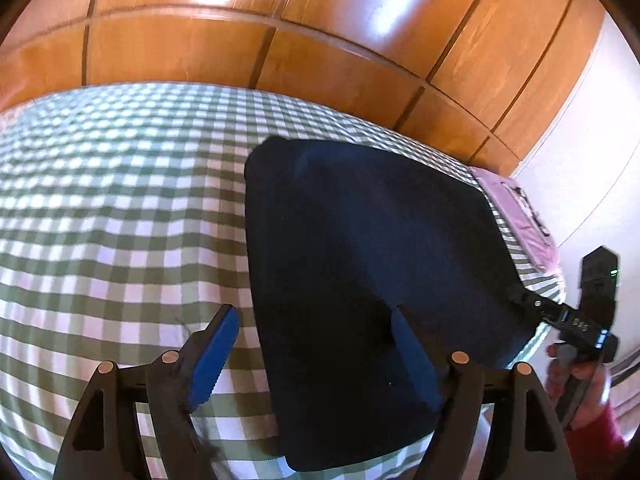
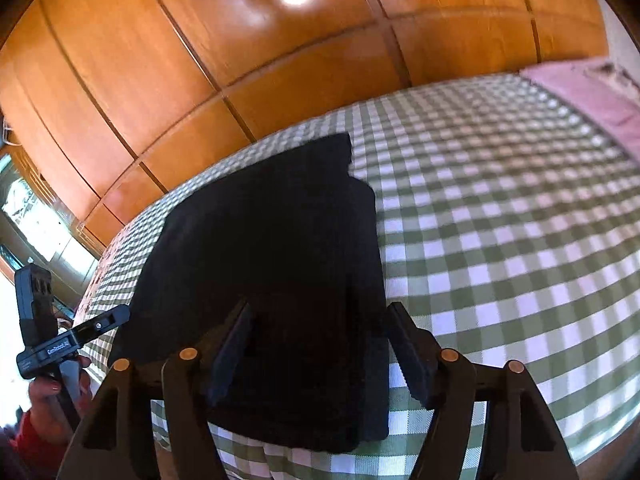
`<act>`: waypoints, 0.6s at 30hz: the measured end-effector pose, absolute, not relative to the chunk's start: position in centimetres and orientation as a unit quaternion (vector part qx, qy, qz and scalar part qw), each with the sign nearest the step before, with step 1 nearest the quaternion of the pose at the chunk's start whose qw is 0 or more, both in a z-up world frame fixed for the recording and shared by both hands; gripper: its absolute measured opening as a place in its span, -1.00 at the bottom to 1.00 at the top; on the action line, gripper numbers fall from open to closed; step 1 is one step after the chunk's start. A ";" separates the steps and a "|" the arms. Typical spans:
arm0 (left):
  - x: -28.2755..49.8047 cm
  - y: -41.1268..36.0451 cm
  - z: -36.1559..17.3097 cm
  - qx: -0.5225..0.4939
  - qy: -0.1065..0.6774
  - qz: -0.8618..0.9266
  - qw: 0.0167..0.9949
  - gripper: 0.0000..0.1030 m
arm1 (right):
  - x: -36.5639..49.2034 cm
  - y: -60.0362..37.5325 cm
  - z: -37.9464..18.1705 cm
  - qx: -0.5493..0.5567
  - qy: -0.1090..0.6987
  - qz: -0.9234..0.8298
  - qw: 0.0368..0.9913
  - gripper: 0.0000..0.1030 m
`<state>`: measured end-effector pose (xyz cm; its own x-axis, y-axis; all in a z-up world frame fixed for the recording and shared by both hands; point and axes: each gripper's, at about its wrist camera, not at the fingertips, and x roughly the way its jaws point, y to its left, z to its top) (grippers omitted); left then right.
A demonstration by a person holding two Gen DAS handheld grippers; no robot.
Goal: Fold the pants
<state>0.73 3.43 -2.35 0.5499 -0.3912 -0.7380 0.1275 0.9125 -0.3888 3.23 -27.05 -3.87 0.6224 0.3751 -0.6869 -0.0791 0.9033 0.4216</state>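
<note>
The dark navy pants (image 1: 360, 264) lie folded into a flat block on the green and white checked bed cover (image 1: 120, 208). My left gripper (image 1: 312, 320) is open and empty above the block's near left edge, one blue pad over the cover, the other over the cloth. In the right wrist view the pants (image 2: 272, 248) look black, with a stepped far edge. My right gripper (image 2: 320, 320) is open and empty above their near right edge. Each gripper shows in the other's view: the right one (image 1: 576, 320) at the far right, the left one (image 2: 60, 340) at the far left.
Wooden wardrobe doors (image 1: 280, 40) stand behind the bed. A pink cloth (image 1: 520, 216) lies on the bed's right end, also in the right wrist view (image 2: 592, 92). A white wall (image 1: 600, 140) is at the right. A window (image 2: 28, 216) is at the left.
</note>
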 end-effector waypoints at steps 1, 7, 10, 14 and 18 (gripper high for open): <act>0.9 3.5 -2.4 -0.156 0.455 -0.154 0.863 0.55 | 3.4 -27.2 -4.1 0.186 0.418 0.133 0.879 0.45; 1.0 3.4 -2.7 -0.171 0.466 -0.173 0.851 0.55 | 4.1 -28.1 -5.4 0.238 0.434 0.153 0.856 0.51; 1.0 3.1 -2.9 -0.171 0.472 -0.193 0.843 0.56 | 4.1 -28.4 -5.8 0.253 0.436 0.161 0.849 0.52; 1.5 3.1 -3.2 -0.170 0.477 -0.200 0.839 0.60 | 4.1 -28.5 -6.1 0.258 0.441 0.169 0.842 0.52; 1.8 3.6 -3.8 -0.194 0.491 -0.206 0.824 0.64 | 4.1 -29.0 -6.1 0.266 0.450 0.176 0.834 0.53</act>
